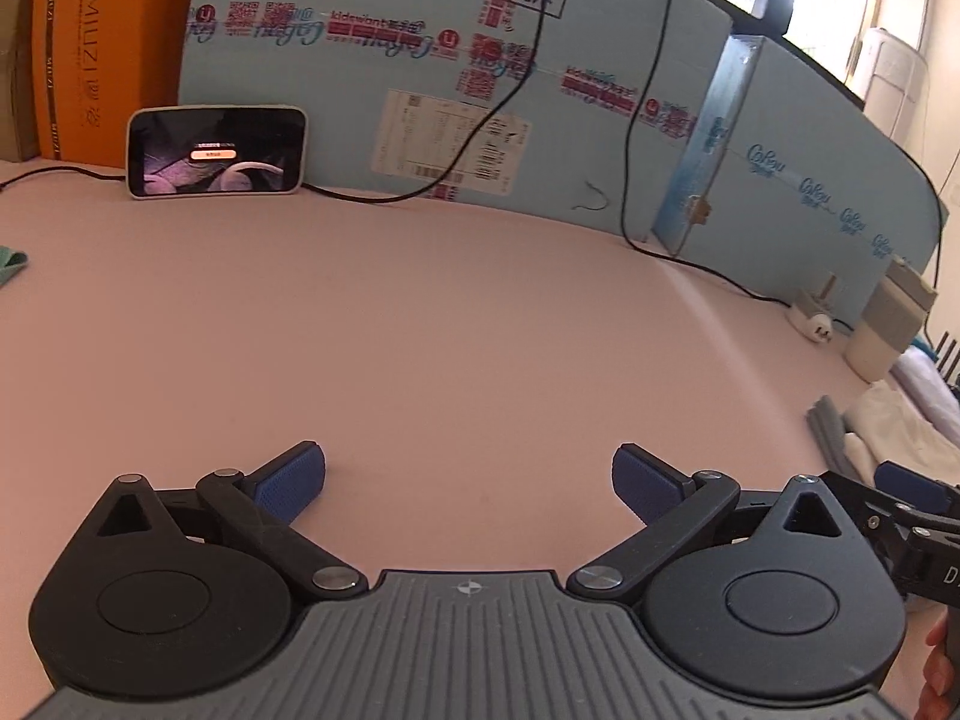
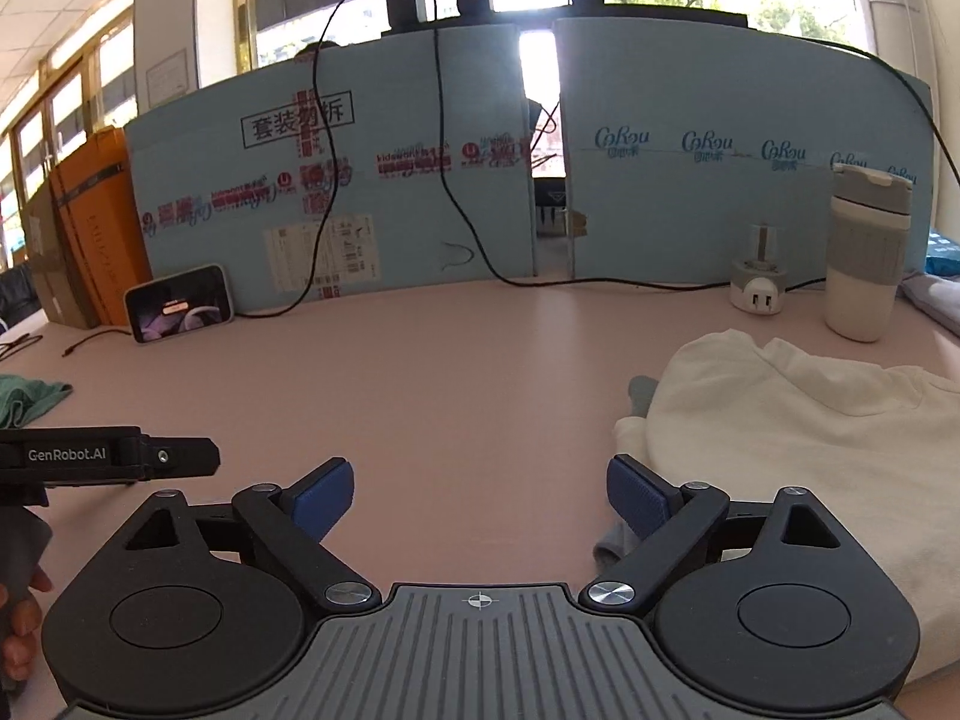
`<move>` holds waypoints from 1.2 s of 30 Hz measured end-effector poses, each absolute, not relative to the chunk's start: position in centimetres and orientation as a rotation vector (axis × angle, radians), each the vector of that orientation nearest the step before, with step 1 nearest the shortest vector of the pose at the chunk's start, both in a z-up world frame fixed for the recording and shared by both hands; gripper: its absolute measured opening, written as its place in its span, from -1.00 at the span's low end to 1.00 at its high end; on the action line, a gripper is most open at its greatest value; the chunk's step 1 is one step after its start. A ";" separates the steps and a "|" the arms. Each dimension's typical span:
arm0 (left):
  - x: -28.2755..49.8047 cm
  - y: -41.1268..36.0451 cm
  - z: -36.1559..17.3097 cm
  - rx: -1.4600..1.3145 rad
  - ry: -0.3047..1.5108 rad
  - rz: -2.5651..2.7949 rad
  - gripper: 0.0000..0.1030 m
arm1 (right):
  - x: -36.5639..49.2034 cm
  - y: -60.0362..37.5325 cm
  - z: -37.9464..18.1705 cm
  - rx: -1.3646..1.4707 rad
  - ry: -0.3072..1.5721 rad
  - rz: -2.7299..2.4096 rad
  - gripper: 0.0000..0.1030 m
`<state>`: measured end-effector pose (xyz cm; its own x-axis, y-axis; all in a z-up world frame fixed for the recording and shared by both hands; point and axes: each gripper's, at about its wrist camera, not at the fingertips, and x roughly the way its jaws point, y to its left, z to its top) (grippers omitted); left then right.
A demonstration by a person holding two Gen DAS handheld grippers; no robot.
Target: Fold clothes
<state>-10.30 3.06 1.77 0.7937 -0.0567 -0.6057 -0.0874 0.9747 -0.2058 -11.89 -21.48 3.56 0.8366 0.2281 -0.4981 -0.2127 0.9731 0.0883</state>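
Observation:
My right gripper (image 2: 480, 495) hovers open over the pink table (image 2: 450, 390), with nothing between its blue pads (image 2: 636, 495). Just to its right lies a crumpled white garment (image 2: 810, 450) with a grey garment (image 2: 641, 391) peeking out from under its left edge. A green garment (image 2: 27, 402) lies at the far left. My left gripper (image 1: 468, 483) is also open and empty above bare table (image 1: 450, 330). In its view the white garment (image 1: 888, 426) and grey cloth (image 1: 831, 426) sit at the right edge, and the green garment (image 1: 9, 264) at the left edge.
Blue foam boards (image 2: 420, 210) wall the table's far side, with black cables (image 2: 456, 180) hanging over them. A phone (image 2: 179, 303) leans by an orange box (image 2: 102, 228). A white-grey cup (image 2: 864, 258) and a plug adapter (image 2: 759, 294) stand at the back right.

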 end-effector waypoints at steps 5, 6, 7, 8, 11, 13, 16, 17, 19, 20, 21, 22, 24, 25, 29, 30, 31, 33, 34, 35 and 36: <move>-6.3 2.2 1.3 -0.081 0.676 0.028 1.00 | -9.0 -20.0 2.9 -0.004 0.554 0.160 0.92; -5.8 1.9 1.2 -0.060 0.677 0.035 1.00 | -8.6 -19.8 2.7 -0.014 0.552 0.139 0.97; -5.2 1.5 1.0 -0.040 0.677 0.042 1.00 | -8.3 -19.6 2.3 -0.032 0.546 0.116 0.98; -4.8 1.3 1.0 -0.030 0.677 0.046 1.00 | -8.0 -19.3 2.0 -0.054 0.555 0.108 0.98; -4.7 1.1 1.0 -0.018 0.674 0.053 1.00 | -7.3 -18.6 1.3 -0.092 0.615 0.140 1.00; -4.9 0.8 1.1 -0.001 0.672 0.063 1.00 | -6.9 -18.6 0.9 -0.095 0.640 0.139 1.00; -5.0 0.7 1.1 -0.001 0.672 0.066 1.00 | -6.7 -18.7 0.7 -0.085 0.657 0.141 1.00; -5.0 0.8 1.1 -0.005 0.672 0.065 1.00 | -6.7 -18.8 0.6 -0.080 0.660 0.144 1.00; -5.0 0.9 1.1 -0.013 0.672 0.062 1.00 | -6.7 -18.9 0.7 -0.070 0.664 0.151 1.00; -5.0 0.9 1.1 -0.013 0.672 0.062 1.00 | -6.7 -19.0 0.7 -0.066 0.666 0.154 1.00; -5.0 0.9 1.1 -0.014 0.672 0.061 1.00 | -6.7 -19.0 0.8 -0.065 0.667 0.155 1.00; -5.0 0.9 1.1 -0.014 0.672 0.062 1.00 | -6.6 -18.9 0.8 -0.071 0.671 0.154 1.00; -5.0 0.8 1.1 -0.013 0.672 0.063 1.00 | -6.6 -18.8 0.7 -0.075 0.674 0.153 1.00; -5.0 0.8 1.1 -0.014 0.673 0.062 1.00 | -6.5 -18.8 0.7 -0.074 0.675 0.153 1.00; -5.0 0.8 1.1 -0.015 0.672 0.063 1.00 | -6.4 -18.8 0.7 -0.071 0.677 0.155 1.00; -5.2 0.6 1.1 -0.015 0.671 0.066 1.00 | -6.4 -18.8 0.7 -0.070 0.677 0.156 1.00; -5.2 0.6 1.1 -0.015 0.671 0.067 1.00 | -6.4 -18.8 0.7 -0.070 0.677 0.156 1.00; -5.2 0.7 1.1 -0.015 0.671 0.067 1.00 | -6.4 -18.8 0.7 -0.070 0.677 0.156 1.00; -5.2 0.7 1.1 -0.015 0.671 0.066 1.00 | -6.4 -18.8 0.7 -0.070 0.677 0.156 1.00; -5.2 0.7 1.1 -0.015 0.671 0.066 1.00 | -6.4 -18.8 0.7 -0.070 0.677 0.156 1.00; -5.2 0.7 1.1 -0.015 0.671 0.066 1.00 | -6.4 -18.8 0.7 -0.070 0.677 0.156 1.00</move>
<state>-5.16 0.68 1.10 0.7812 0.0565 -0.6217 -0.0662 0.9978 0.0076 -6.40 -18.79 0.66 0.7681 0.1212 -0.6287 -0.1664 0.9860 -0.0133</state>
